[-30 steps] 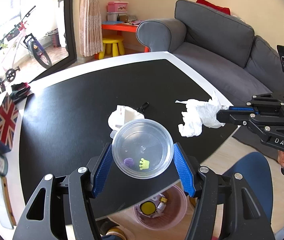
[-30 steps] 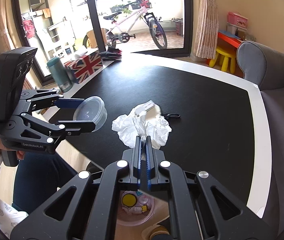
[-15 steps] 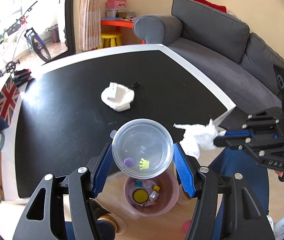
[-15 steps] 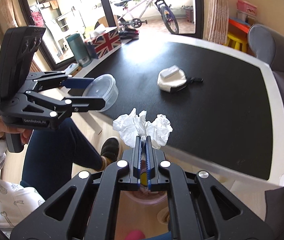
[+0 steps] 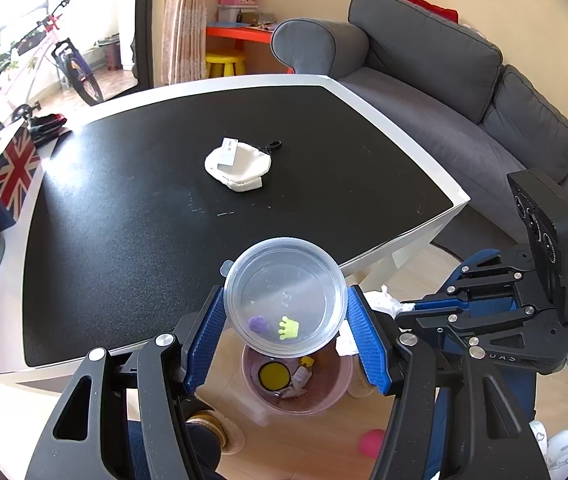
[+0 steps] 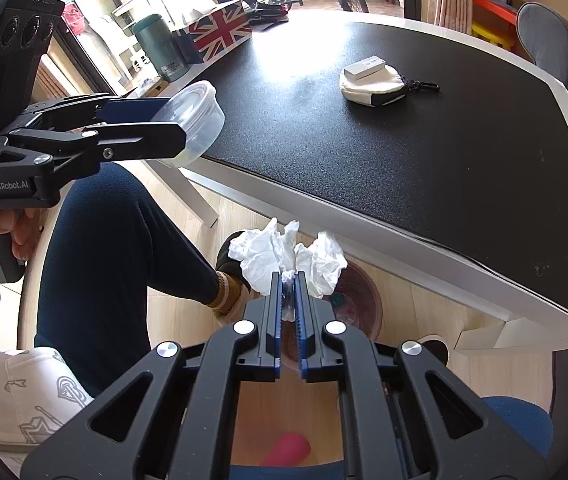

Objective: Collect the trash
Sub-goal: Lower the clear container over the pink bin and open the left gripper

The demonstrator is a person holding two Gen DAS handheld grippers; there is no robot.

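My left gripper (image 5: 286,322) is shut on a clear plastic container (image 5: 284,296) with a purple bit and a yellow crown-shaped bit inside; it also shows in the right wrist view (image 6: 199,120). I hold it above the pink trash bin (image 5: 332,396) on the floor by the table's near edge. My right gripper (image 6: 290,280) is shut on a crumpled white tissue (image 6: 284,254), held just above the bin (image 6: 364,300). In the left wrist view the tissue (image 5: 386,300) peeks out beside the left gripper's right finger.
The black table (image 5: 143,220) with a white rim carries a white pouch with a small box on it (image 5: 239,164), a Union Jack tissue box (image 5: 7,172) and a green flask (image 6: 161,50). A grey sofa (image 5: 444,80) stands behind. The person's leg (image 6: 123,232) is beside the bin.
Both grippers have drawn back from the table and lowered toward the bin. The tissue has come off the table and now hangs over the bin. The container now sits over the bin's opening.
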